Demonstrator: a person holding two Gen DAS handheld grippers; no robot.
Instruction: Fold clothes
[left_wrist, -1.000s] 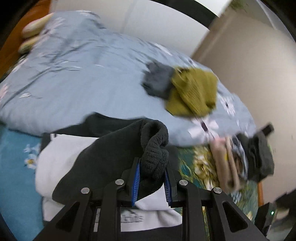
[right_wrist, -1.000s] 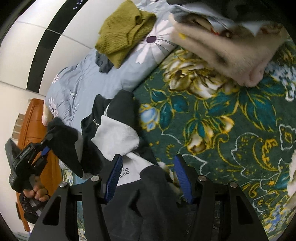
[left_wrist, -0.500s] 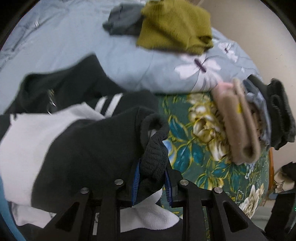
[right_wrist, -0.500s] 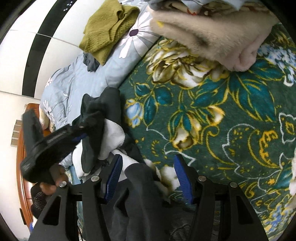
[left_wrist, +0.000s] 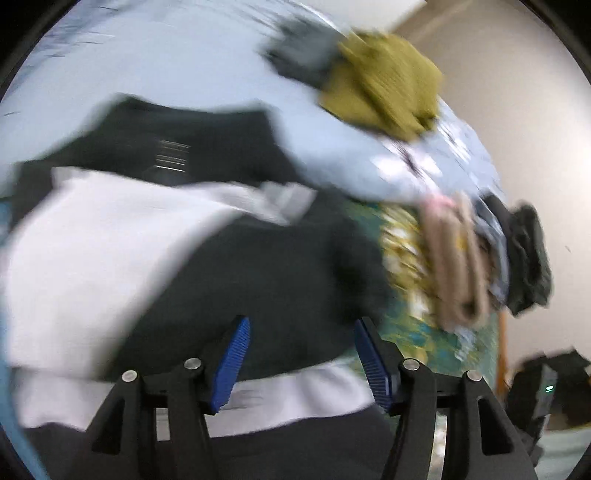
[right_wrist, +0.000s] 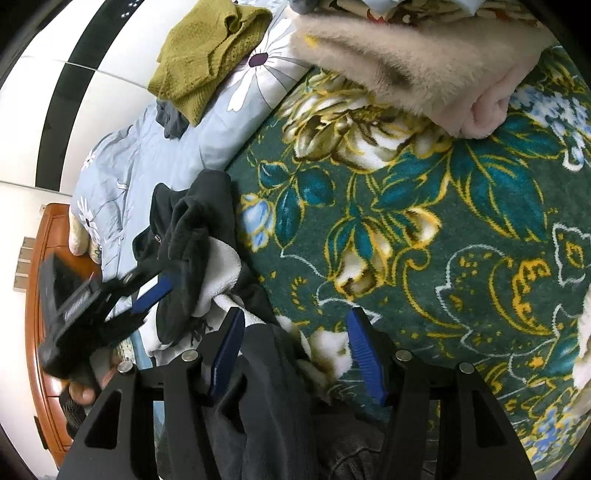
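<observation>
- Black-and-white fleece makes up the jacket (left_wrist: 229, 266), bunched on the bed where the green floral blanket (right_wrist: 424, 229) meets the pale blue duvet (right_wrist: 207, 125); its dark sleeve lies crumpled over the white panel.
- The left gripper (left_wrist: 301, 354) hangs over the dark sleeve, its ribbed blue pads (left_wrist: 231, 363) wide apart with nothing between them.
- The right gripper (right_wrist: 295, 354) also stands spread, a dark fold of the jacket lying loose between its fingers, not pinched.
- A plush beige folded garment (right_wrist: 417, 70) tops a stack at the blanket's far end, cut off by the frame.
- An olive knitted sweater (right_wrist: 207, 55) lies on the duvet, partly covering a grey garment (right_wrist: 171, 120).
- The left wrist view is heavily motion-blurred, so weave and edges are hard to make out there.
</observation>
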